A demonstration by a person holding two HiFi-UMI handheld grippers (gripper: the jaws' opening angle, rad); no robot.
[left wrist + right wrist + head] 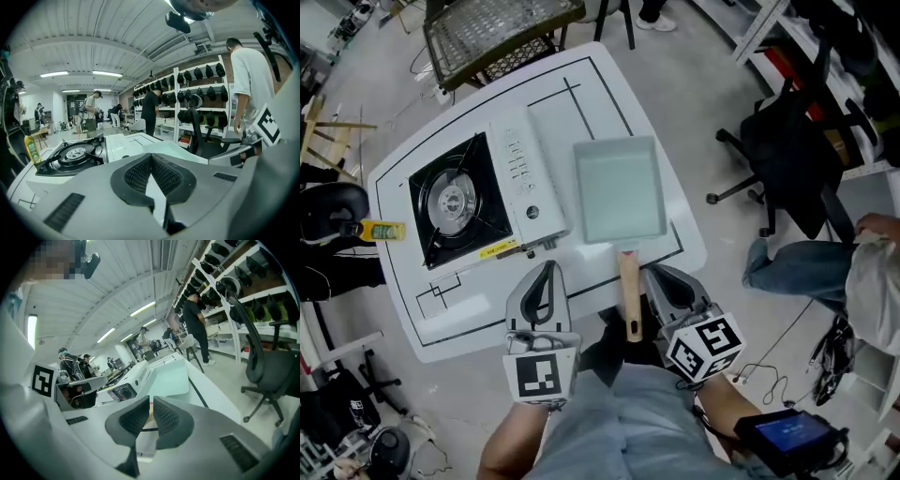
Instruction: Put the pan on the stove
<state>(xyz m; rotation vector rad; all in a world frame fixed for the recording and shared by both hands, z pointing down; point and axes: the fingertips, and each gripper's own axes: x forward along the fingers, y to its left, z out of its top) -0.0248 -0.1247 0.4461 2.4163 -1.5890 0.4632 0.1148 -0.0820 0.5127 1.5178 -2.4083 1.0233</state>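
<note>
Head view: we looked steeply down on a white table with both grippers at its near edge
Pan: a pale rectangular pan lay flat on the table, just to the right of the stove and not on it
Handle: the pan's wooden handle pointed toward the person and reached past the table edge, between the two grippers and nearer the right one
Stove: a white single-burner unit whose black burner carried nothing
Left gripper: in the left gripper view we read its jaws as closed, tips meeting, with nothing between them; stove and pan lay ahead
Right gripper: in the right gripper view its jaws stood together but for a slit; we saw no grip on the handle, which lay just beside it, and the pan lay ahead
Marker cubes: one on each gripper, left and right
Surroundings: a yellow bottle stood off the table's left side, and a black office chair stood well to the right
</note>
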